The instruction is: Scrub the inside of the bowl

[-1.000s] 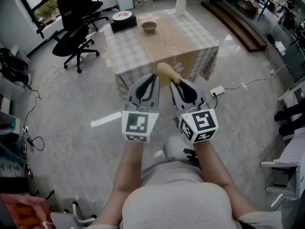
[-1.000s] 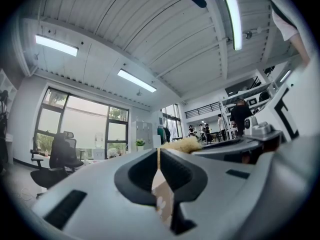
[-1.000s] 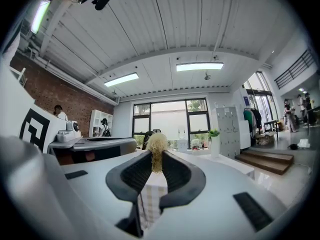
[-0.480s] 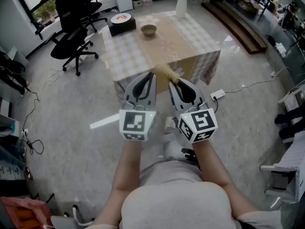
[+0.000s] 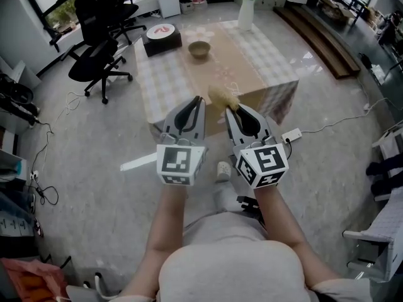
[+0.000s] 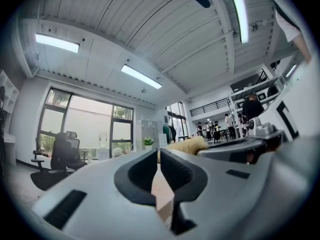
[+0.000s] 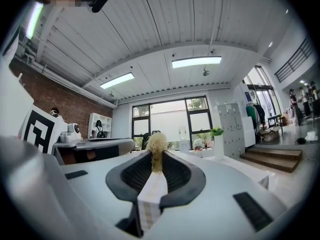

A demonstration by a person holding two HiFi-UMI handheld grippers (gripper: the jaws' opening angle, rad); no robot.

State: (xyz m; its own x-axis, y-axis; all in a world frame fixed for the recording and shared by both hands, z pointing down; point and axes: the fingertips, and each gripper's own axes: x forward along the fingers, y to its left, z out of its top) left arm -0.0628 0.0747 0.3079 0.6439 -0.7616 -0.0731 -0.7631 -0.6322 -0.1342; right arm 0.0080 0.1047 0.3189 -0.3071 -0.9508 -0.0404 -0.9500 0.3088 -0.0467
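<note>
A small tan bowl (image 5: 199, 49) stands on a table with a checked cloth (image 5: 164, 80), well ahead of both grippers. Held out over the floor short of the table, my right gripper (image 5: 229, 109) is shut on a tan fibrous scrubber (image 5: 221, 96), whose tuft sticks up between the jaws (image 7: 156, 145). My left gripper (image 5: 199, 100) hangs beside it, shut with nothing between its jaws (image 6: 159, 155). The scrubber (image 6: 187, 145) shows just right of the left jaws. Neither gripper view shows the bowl.
A black box with a red-and-white plate (image 5: 162, 35) sits left of the bowl, and a white vase with a plant (image 5: 247, 14) stands at the table's far right. Black office chairs (image 5: 101, 43) stand to the left. A power strip (image 5: 291, 135) and cable lie on the floor.
The table and bowl have slid lower in the head view as I come closer. Both grippers keep the same pose and grip.
</note>
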